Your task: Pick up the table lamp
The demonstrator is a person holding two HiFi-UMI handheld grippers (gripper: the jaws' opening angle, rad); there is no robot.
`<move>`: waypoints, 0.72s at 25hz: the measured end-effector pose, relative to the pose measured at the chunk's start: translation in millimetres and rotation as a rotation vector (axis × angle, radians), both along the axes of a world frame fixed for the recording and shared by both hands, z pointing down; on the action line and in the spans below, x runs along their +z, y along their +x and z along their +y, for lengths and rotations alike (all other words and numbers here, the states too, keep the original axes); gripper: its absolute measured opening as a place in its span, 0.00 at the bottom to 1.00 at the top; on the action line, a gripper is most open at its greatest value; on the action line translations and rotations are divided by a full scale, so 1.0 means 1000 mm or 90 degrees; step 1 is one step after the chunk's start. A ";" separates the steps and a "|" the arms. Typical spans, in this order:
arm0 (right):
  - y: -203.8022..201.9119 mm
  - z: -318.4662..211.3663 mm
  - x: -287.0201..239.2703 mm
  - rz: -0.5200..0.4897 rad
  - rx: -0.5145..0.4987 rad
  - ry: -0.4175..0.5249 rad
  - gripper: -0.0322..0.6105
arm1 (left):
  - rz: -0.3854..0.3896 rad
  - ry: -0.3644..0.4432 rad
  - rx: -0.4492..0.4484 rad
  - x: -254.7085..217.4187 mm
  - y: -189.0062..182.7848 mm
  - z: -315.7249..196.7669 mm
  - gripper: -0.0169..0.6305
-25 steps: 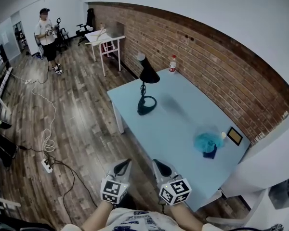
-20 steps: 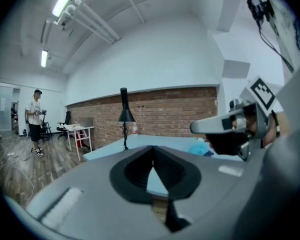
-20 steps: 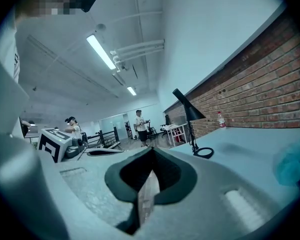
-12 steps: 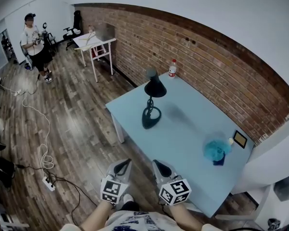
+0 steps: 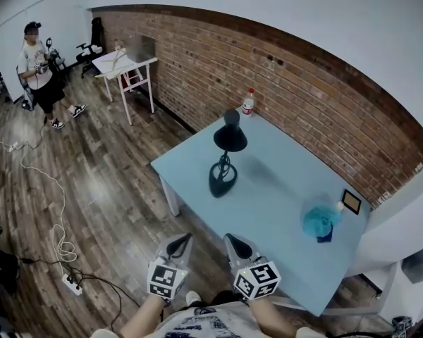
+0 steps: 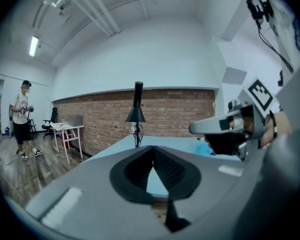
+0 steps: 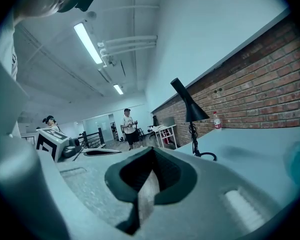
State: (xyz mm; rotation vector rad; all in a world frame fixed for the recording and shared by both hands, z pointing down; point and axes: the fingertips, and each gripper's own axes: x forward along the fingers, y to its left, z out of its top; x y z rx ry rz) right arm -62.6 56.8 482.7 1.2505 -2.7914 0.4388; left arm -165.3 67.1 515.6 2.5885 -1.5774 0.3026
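Observation:
A black table lamp (image 5: 223, 166) with a cone shade and a round base stands upright near the left end of the light blue table (image 5: 282, 217). It also shows far ahead as the lamp (image 6: 136, 113) in the left gripper view and as the lamp (image 7: 192, 119) in the right gripper view. My left gripper (image 5: 179, 244) and right gripper (image 5: 235, 244) hang side by side over the floor in front of the table's near edge, well short of the lamp. Both are shut with nothing between their jaws.
A drink bottle (image 5: 248, 103) stands at the table's far edge by the brick wall. A blue object (image 5: 319, 222) and a small framed tablet (image 5: 351, 202) sit at the right end. A person (image 5: 38, 72) stands far left near a white table (image 5: 123, 65). Cables and a power strip (image 5: 69, 279) lie on the floor.
The table and lamp have come closer and shifted right in the head view as I stepped forward. Both grippers kept their place before me and stayed shut.

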 end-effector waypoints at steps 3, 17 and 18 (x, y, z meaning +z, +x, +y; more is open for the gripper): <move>-0.002 -0.010 0.001 0.007 0.014 0.001 0.05 | 0.013 0.009 0.000 -0.001 -0.005 -0.013 0.01; -0.006 -0.095 0.012 -0.008 0.039 -0.013 0.05 | -0.010 -0.001 0.042 0.003 -0.010 -0.105 0.01; -0.005 -0.103 0.013 -0.012 0.042 -0.014 0.05 | -0.016 -0.002 0.046 0.003 -0.010 -0.113 0.01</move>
